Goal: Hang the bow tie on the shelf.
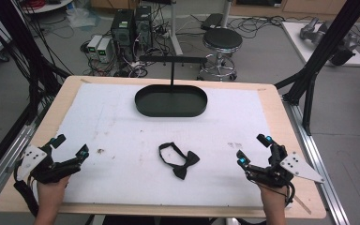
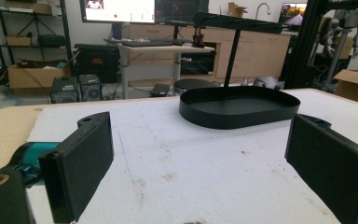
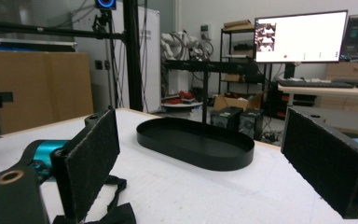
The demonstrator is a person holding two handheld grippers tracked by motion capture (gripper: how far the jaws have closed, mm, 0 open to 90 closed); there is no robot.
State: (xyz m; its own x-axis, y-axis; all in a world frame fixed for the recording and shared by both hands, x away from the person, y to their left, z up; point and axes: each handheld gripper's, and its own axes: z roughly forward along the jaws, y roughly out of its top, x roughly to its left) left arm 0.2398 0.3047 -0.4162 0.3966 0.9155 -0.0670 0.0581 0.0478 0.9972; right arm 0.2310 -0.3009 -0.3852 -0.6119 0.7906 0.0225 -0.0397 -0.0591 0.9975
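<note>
Both hand-held grippers, left point(image 1: 70, 146) and right point(image 1: 253, 149), gape wide, empty.

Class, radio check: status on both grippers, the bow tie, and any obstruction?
Left gripper, right gripper: open, empty. Bow tie flat on mat, between them. Black stand tray beyond; nothing in the way.

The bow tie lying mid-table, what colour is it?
Black all over; the bow tie shows best in the high view, against the white table cover.
</note>
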